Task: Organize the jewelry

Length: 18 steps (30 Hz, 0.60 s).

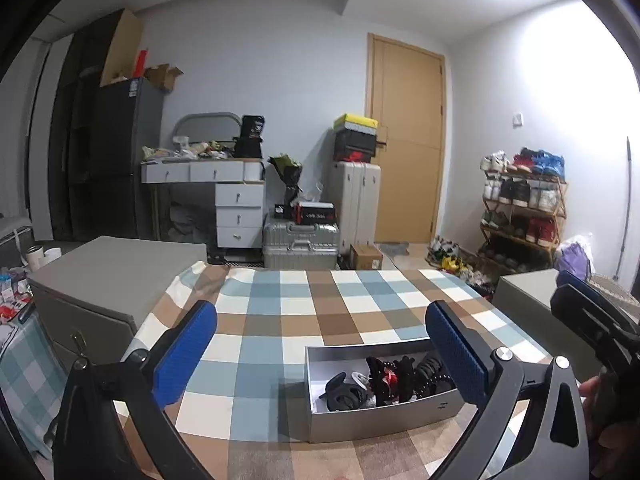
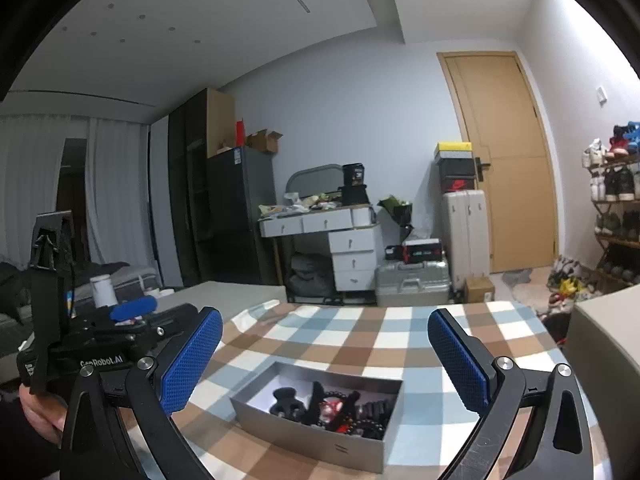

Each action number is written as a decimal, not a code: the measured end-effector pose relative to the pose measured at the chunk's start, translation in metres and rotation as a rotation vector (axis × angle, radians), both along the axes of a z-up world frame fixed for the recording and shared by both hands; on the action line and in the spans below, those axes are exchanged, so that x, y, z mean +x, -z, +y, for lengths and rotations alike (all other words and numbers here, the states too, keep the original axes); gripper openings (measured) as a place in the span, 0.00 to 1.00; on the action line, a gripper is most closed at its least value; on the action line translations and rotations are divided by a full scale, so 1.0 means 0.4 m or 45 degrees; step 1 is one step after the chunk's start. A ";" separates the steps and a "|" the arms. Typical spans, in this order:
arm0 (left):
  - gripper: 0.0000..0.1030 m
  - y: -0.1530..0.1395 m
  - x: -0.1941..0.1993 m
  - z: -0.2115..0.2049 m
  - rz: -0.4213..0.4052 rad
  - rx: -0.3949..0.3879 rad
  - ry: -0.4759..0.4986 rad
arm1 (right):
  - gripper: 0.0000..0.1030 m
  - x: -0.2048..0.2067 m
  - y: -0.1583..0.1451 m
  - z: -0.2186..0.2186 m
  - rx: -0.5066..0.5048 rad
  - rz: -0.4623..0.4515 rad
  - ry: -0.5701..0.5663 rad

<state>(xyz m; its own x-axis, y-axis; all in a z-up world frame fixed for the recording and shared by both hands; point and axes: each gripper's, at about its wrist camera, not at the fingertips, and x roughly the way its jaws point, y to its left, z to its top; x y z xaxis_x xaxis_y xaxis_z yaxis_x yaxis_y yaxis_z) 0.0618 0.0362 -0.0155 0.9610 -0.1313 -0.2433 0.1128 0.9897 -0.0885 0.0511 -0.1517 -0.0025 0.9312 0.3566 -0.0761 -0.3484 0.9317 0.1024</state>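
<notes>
Jewelry box (image 1: 384,412) lengthwise roughly left-right.

The table (image 1: 280,320) is covered by a checked cloth (image 2: 360,332) of blue, brown and white squares that spreads to its far edge and droops over the far left corner. Directly on the cloth sits one open grey box (image 1: 380,416), its long side running roughly crosswise, toward the near right part of the table. Inside the box lie black hair claws (image 2: 286,402), dark bead strings (image 2: 368,424) and a small red piece (image 2: 332,408), crowded toward the box's right end.
</notes>
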 end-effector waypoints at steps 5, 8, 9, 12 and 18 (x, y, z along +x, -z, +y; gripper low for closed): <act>0.99 0.020 -0.015 0.010 -0.078 0.004 -0.066 | 1.00 -0.012 0.029 -0.004 -0.045 -0.015 0.044; 0.99 0.033 -0.021 0.009 -0.098 0.018 -0.086 | 1.00 -0.013 0.053 -0.004 -0.084 -0.006 0.064; 0.99 0.039 -0.021 0.006 -0.097 0.032 -0.097 | 1.00 -0.010 0.062 -0.004 -0.095 -0.001 0.070; 0.99 0.062 -0.010 0.003 -0.076 0.060 -0.112 | 1.00 -0.001 0.088 -0.004 -0.125 0.021 0.090; 0.99 0.088 0.004 0.006 -0.020 0.057 -0.120 | 1.00 0.014 0.130 -0.003 -0.203 0.058 0.129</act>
